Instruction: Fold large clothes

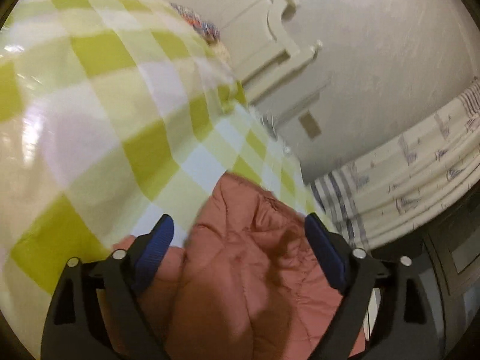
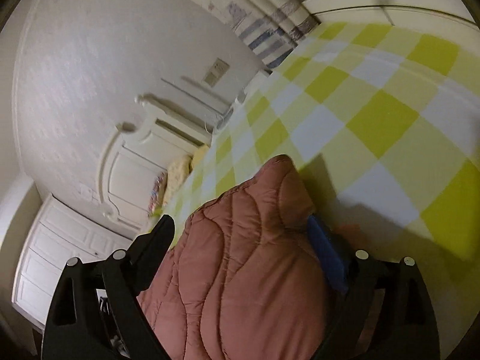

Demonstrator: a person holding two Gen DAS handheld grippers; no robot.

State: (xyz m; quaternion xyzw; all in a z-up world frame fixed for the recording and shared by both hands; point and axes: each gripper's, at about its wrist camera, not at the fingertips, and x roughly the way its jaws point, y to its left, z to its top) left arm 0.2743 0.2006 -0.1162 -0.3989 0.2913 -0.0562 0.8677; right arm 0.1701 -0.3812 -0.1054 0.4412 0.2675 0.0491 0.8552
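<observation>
The left gripper (image 1: pixel 240 240) and right gripper (image 2: pixel 243 240), both steeply tilted, are reaching over a green-checked bedspread (image 1: pixel 120 105), fingers spread wide around bunched folds of a pink quilted jacket (image 2: pixel 240 255) lying between them.

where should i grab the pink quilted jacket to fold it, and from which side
Judging by the bunched quilted jacket, grip a thick folded edge rather than the flat middle. Come in level over the green checked bedsheet, fingers either side of the bulge, as the right gripper and left gripper sit now.
</observation>
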